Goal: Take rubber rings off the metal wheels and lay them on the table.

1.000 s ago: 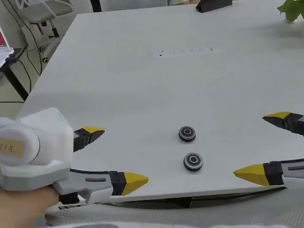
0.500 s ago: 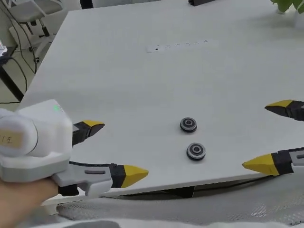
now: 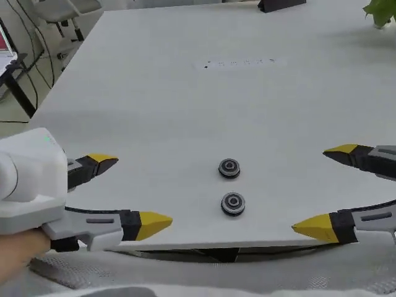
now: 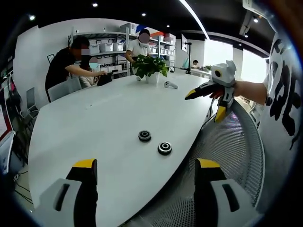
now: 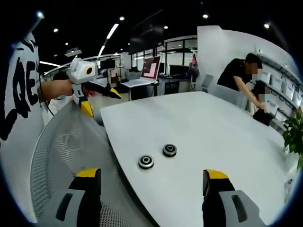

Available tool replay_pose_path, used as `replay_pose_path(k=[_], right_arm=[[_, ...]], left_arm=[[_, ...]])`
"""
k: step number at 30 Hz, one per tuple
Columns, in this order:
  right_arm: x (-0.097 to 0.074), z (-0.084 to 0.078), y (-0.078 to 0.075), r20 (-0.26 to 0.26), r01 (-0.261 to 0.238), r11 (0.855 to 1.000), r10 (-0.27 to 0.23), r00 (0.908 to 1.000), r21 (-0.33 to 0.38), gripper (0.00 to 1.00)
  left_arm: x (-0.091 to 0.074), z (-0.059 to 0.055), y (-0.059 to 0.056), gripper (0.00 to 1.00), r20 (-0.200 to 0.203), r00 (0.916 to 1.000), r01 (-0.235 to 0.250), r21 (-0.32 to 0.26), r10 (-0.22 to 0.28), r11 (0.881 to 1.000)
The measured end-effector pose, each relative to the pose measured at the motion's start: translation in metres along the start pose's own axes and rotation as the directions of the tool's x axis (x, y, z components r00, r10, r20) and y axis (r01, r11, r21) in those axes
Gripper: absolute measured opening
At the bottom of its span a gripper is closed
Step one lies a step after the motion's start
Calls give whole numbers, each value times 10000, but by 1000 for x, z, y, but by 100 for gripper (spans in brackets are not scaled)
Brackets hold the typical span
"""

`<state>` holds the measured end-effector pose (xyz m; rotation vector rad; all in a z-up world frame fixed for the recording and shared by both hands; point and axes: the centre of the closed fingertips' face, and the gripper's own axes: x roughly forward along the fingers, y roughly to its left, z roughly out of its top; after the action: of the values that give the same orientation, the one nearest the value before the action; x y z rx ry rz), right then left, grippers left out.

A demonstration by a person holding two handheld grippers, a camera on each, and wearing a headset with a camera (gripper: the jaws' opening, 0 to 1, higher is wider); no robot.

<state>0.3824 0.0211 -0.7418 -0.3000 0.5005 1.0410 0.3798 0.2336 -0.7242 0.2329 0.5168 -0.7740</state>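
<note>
Two small metal wheels with black rubber rings lie flat on the white table near its front edge. The farther wheel [image 3: 229, 168] [image 4: 145, 136] [image 5: 169, 150] sits just behind the nearer wheel [image 3: 232, 203] [image 4: 164, 148] [image 5: 146, 161]. My left gripper [image 3: 127, 192] [image 4: 147, 172] hovers at the table's front left, open and holding nothing. To the right of the wheels my right gripper [image 3: 322, 189] [image 5: 151, 179] stands open too, nothing between its yellow-tipped fingers. Both grippers are well apart from the wheels.
The white table [image 3: 247, 111] stretches far back. A potted plant [image 4: 149, 67] [image 3: 380, 11] stands at its far end, where people sit and stand. A dark object [image 3: 281, 5] lies at the far edge. Below the front edge is a mesh chair [image 3: 204, 275].
The head camera has shifted, so the wheels appear a little further left. Both grippers stay open at either side of the wheels, at about the same distance.
</note>
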Motion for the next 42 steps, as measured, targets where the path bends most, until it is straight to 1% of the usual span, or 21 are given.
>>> replay_pose_path(k=[3, 4, 6, 7, 8, 10, 11, 12, 14, 18, 21, 25, 28, 32, 37, 42], right_arm=[[1, 2, 5, 178, -269, 9996, 269, 9995, 41, 88], [2, 1, 5, 143, -283, 9996, 282, 9995, 83, 88], [4, -2, 3, -23, -216, 9997, 217, 9998, 71, 88], [4, -2, 1, -74, -77, 9998, 78, 9999, 181, 88], [4, 0, 0, -38, 16, 9994, -14, 10000, 340, 88], [4, 7, 1, 263, -15, 9992, 5, 9997, 399, 88], [5, 7, 0, 305, 5, 9992, -18, 9995, 401, 88], [6, 7, -1, 263, 27, 9991, -38, 9996, 415, 88], [10, 3, -4, 63, 230, 9987, -233, 9997, 450, 88], [12, 5, -1, 197, 194, 9986, -204, 9996, 496, 88], [12, 6, -2, 222, 308, 9989, -316, 9993, 363, 88], [11, 10, -1, 418, 327, 9990, -340, 9985, 315, 86], [12, 8, -3, 362, 328, 9989, -340, 9988, 340, 86], [13, 12, -4, 603, 173, 9984, -205, 9980, 531, 83], [16, 13, -6, 600, 147, 9986, -178, 9980, 515, 84], [18, 13, -7, 552, 78, 9990, -102, 9984, 432, 84]], left_arm=[[1, -2, 0, 82, -1, 9999, -144, -23, 144, 9999], [1, -2, 0, 82, 6, 9998, -181, -39, 181, 9998], [2, -1, -2, 82, 96, 9999, -100, 59, 100, 9999], [3, -1, -3, 81, 70, 10000, -27, 93, 26, 10000], [5, -2, -3, 81, -74, 9999, 83, 53, -82, 10000], [6, -1, -4, 82, -92, 9995, 293, 96, -292, 9995], [7, -1, -4, 82, -97, 9992, 376, 128, -375, 9992], [8, -2, -3, 82, -144, 9990, 423, 161, -420, 9990], [7, -2, -1, 82, -137, 9988, 465, 117, -463, 9989], [8, -4, 4, 82, -76, 9987, 513, 82, -512, 9986], [10, -5, 5, 82, -97, 9984, 566, 55, -566, 9984], [11, 2, 2, 82, 76, 9967, 803, 77, -804, 9967], [12, 4, 4, 82, 71, 9969, 784, 166, -785, 9968], [14, 6, 7, 81, 82, 9973, 726, 245, -728, 9971], [14, 8, 10, 79, 145, 9978, 633, 405, -639, 9972], [13, 12, 12, 73, 268, 9977, 616, 496, -629, 9969]])
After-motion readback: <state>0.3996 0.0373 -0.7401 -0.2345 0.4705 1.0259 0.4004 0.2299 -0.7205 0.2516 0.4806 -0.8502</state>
